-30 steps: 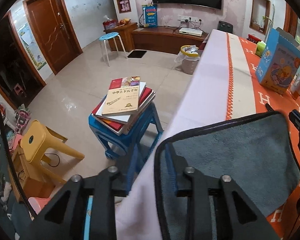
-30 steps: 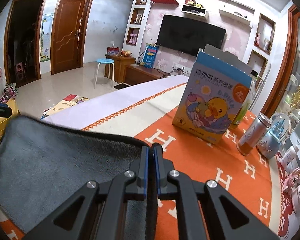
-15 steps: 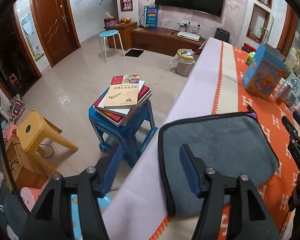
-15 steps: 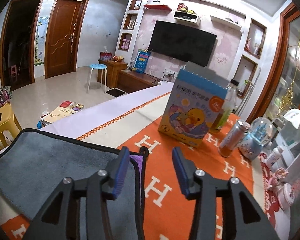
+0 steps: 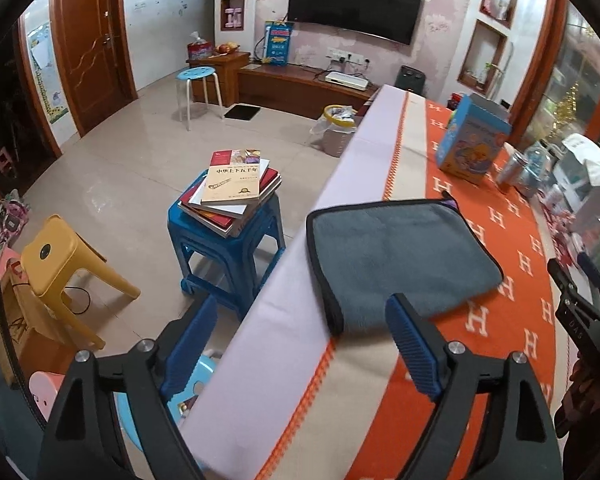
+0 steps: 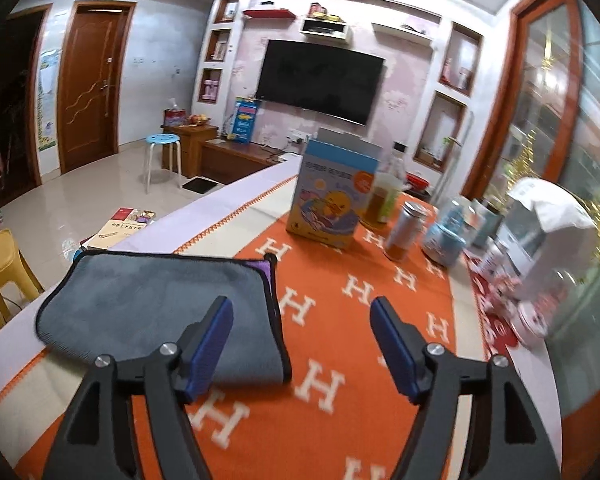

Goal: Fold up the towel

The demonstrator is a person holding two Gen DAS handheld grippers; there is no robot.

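Your left gripper (image 5: 300, 344) has its fingers spread, empty, above the tabletop (image 5: 284, 380) edge; the folded towel (image 5: 396, 256) lies flat at its 12 o'clock. Your right gripper (image 6: 302, 344) is spread too, towel (image 6: 160, 304) at 10 o'clock

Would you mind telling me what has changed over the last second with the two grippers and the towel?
Both grippers let go: the left gripper and right gripper, shut on the grey towel a second ago, now stand open and have drawn back from it. The towel stays folded on the orange tablecloth; the blue box is unmoved.
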